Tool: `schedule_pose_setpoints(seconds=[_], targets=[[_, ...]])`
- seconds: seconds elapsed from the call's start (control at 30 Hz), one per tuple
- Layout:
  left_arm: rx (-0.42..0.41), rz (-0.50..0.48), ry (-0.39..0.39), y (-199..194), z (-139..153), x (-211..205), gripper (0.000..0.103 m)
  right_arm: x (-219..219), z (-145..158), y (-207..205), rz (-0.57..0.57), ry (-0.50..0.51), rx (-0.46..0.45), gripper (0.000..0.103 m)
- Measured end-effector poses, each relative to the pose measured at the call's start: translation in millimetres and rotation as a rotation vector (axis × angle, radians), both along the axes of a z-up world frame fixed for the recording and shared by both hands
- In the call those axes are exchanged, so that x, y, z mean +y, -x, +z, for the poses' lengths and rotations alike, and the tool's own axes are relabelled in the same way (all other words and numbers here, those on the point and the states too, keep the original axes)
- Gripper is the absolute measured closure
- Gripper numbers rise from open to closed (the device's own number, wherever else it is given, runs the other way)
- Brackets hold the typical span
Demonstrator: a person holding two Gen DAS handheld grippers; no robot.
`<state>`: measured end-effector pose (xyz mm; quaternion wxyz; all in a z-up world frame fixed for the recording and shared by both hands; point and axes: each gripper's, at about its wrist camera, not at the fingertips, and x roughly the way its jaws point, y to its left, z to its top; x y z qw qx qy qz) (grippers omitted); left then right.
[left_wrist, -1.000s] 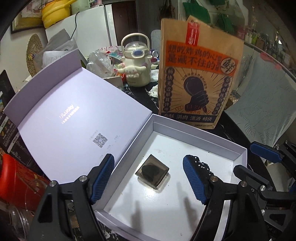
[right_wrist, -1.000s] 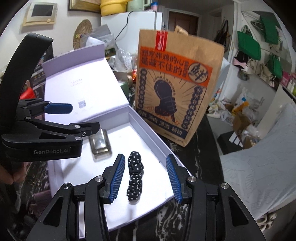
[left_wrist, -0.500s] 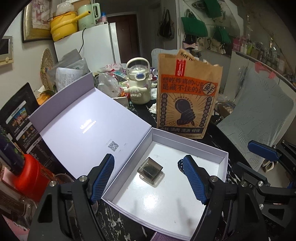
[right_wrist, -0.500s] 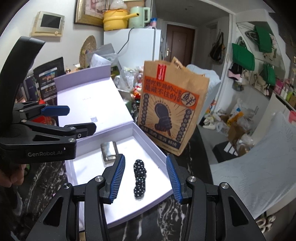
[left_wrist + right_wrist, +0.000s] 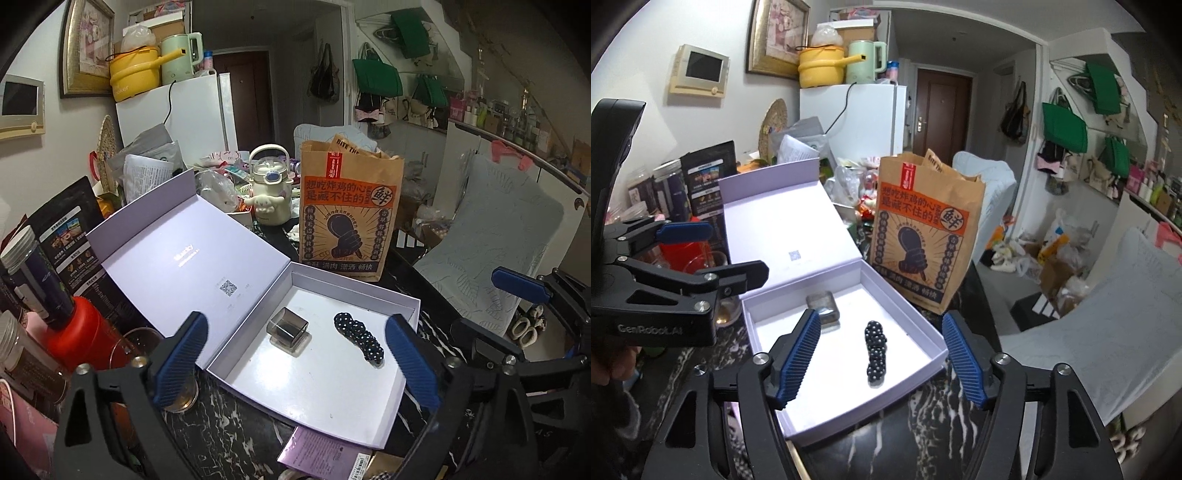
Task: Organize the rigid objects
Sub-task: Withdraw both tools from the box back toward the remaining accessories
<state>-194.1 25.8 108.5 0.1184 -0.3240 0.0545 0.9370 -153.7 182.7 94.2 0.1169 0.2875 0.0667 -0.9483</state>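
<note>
An open pale lilac gift box (image 5: 402, 301) (image 5: 934, 338) lies on the dark marble table, its lid (image 5: 184, 254) (image 5: 786, 225) folded back to the left. Inside lie a small smoky transparent square case (image 5: 288, 326) (image 5: 822, 308) and a black white-dotted hair clip (image 5: 358, 339) (image 5: 874, 347). My left gripper (image 5: 295, 362) is open and empty, above the box's near side. My right gripper (image 5: 881, 362) is open and empty, held above the box's near right part with the clip between its fingers in view. The left gripper's body shows in the right wrist view (image 5: 676, 288).
A brown printed paper bag (image 5: 351, 210) (image 5: 923, 229) stands behind the box. A cream kettle (image 5: 269, 192), a red container (image 5: 85, 336), jars and a glass (image 5: 177, 395) crowd the left side. A purple card (image 5: 321, 458) lies at the table's front edge. A chair (image 5: 491, 236) stands to the right.
Both grippers have pulled back and up from the box, so the box looks smaller and farther. The case and the clip stay in the box.
</note>
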Motion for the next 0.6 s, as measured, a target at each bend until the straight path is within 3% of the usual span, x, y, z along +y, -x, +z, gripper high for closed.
schedule_pose_setpoints(seconds=[0.33, 0.6], targets=[[0.014, 0.006, 0.013, -36.5, 6.5, -5.4, 0.003, -2.4, 14.9, -37.8, 0.017, 0.007, 0.050, 0.022], [0.000, 0.016, 0.025, -60.2, -1.9, -10.0, 0.003, -9.2, 11.3, -59.8, 0.053, 0.020, 0.043, 0.021]])
